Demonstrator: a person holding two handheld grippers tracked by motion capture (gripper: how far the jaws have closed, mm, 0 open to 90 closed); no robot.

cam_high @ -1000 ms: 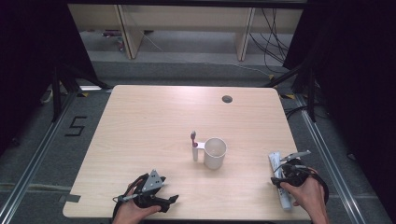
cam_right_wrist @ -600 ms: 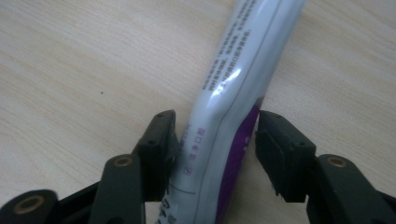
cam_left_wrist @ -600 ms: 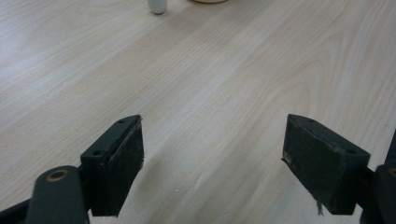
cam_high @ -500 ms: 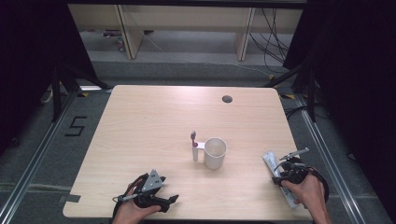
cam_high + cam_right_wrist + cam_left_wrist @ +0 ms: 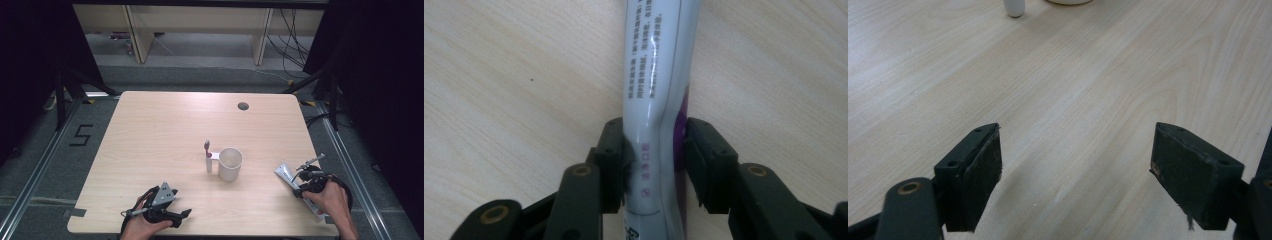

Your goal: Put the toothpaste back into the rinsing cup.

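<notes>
My right gripper (image 5: pixel 653 165) is clamped on one toothpaste tube (image 5: pixel 659 90), both pads pressing its white sides so the tube dents between them. In the high view that tube (image 5: pixel 286 175) sits at the table's near right corner, its flat end pointing toward the middle, my right gripper (image 5: pixel 306 181) over it. My left gripper (image 5: pixel 1075 185) has its jaws spread wide with nothing but bare wood between them; from above it (image 5: pixel 165 210) rests at the near left edge of the table (image 5: pixel 165 130). Count across the tabletop: one white cup (image 5: pixel 230 163) near the middle, one toothbrush (image 5: pixel 208 156) standing upright just beside its left side, one tube, two grippers. Cup and tube are well apart. One dark round hole (image 5: pixel 243 106) lies near the far edge.
</notes>
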